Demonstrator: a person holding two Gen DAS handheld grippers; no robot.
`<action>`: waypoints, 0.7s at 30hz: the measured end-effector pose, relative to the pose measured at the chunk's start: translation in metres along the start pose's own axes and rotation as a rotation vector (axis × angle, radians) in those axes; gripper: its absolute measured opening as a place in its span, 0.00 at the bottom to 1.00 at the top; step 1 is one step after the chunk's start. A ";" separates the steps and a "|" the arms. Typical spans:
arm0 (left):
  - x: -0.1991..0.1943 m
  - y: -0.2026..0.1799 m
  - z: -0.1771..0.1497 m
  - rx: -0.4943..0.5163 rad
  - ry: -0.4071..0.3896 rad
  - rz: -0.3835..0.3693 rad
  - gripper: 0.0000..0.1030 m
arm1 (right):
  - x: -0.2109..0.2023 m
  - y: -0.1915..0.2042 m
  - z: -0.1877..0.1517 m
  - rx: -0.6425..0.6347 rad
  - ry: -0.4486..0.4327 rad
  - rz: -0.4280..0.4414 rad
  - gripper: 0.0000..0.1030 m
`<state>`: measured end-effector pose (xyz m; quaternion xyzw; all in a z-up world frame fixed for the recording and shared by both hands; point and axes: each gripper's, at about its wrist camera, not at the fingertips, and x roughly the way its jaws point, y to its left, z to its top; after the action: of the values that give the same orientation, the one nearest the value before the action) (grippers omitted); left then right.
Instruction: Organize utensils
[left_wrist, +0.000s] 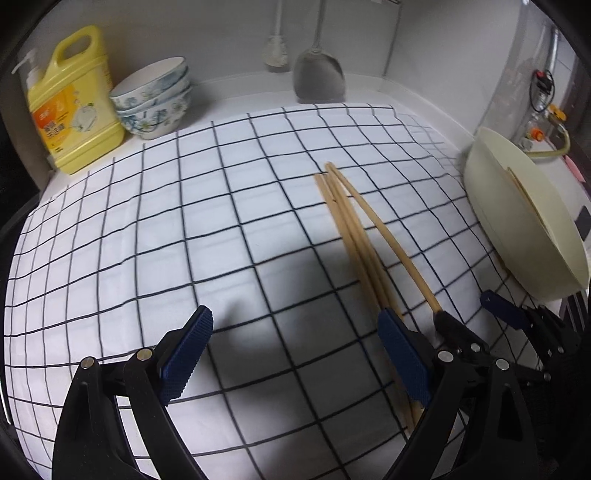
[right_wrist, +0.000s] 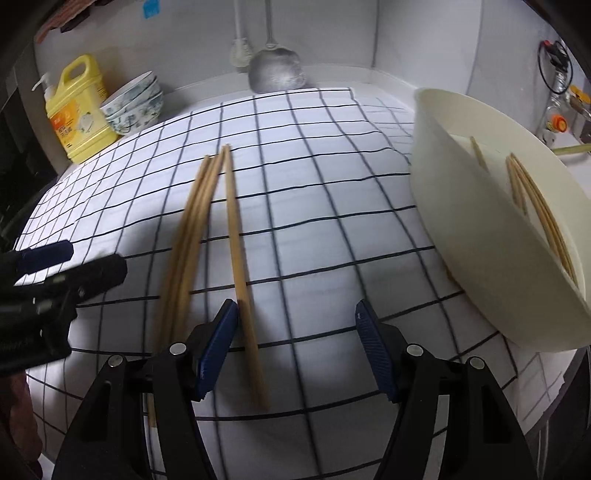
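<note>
Three wooden chopsticks (right_wrist: 188, 236) lie bunched on the checked cloth (right_wrist: 314, 155); a single chopstick (right_wrist: 236, 258) lies just right of them. My right gripper (right_wrist: 295, 310) stands open over the single chopstick, which runs beside its left pad (right_wrist: 218, 350) with nothing pressed. The left wrist view shows the same chopsticks (left_wrist: 354, 236) running under the right finger (left_wrist: 404, 354) of my open left gripper (left_wrist: 295, 315), which holds nothing. A cream basin (right_wrist: 461, 177) at the right holds several more chopsticks (right_wrist: 535, 206). Each gripper shows in the other's view: left (right_wrist: 74, 264), right (left_wrist: 474, 314).
At the back left stand a yellow detergent jug (left_wrist: 74, 103), a pump bottle (left_wrist: 27, 74) and stacked patterned bowls (left_wrist: 155, 99). A metal spatula (left_wrist: 317, 74) and a brush (left_wrist: 275, 51) hang on the back wall. The basin (left_wrist: 517, 221) tilts at the cloth's right edge.
</note>
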<state>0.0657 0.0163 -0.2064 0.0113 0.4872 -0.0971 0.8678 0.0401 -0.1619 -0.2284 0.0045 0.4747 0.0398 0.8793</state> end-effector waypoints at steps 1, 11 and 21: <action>0.001 -0.003 -0.001 0.010 0.003 -0.007 0.86 | -0.001 -0.003 -0.001 0.005 -0.002 -0.001 0.62; 0.012 -0.016 -0.009 0.049 0.039 -0.017 0.86 | -0.006 -0.014 -0.006 0.021 -0.015 0.009 0.62; 0.021 -0.018 -0.014 0.054 0.073 -0.005 0.89 | -0.007 -0.017 -0.006 0.044 -0.017 0.012 0.62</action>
<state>0.0614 -0.0027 -0.2297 0.0369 0.5159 -0.1118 0.8485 0.0321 -0.1801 -0.2264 0.0272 0.4681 0.0345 0.8826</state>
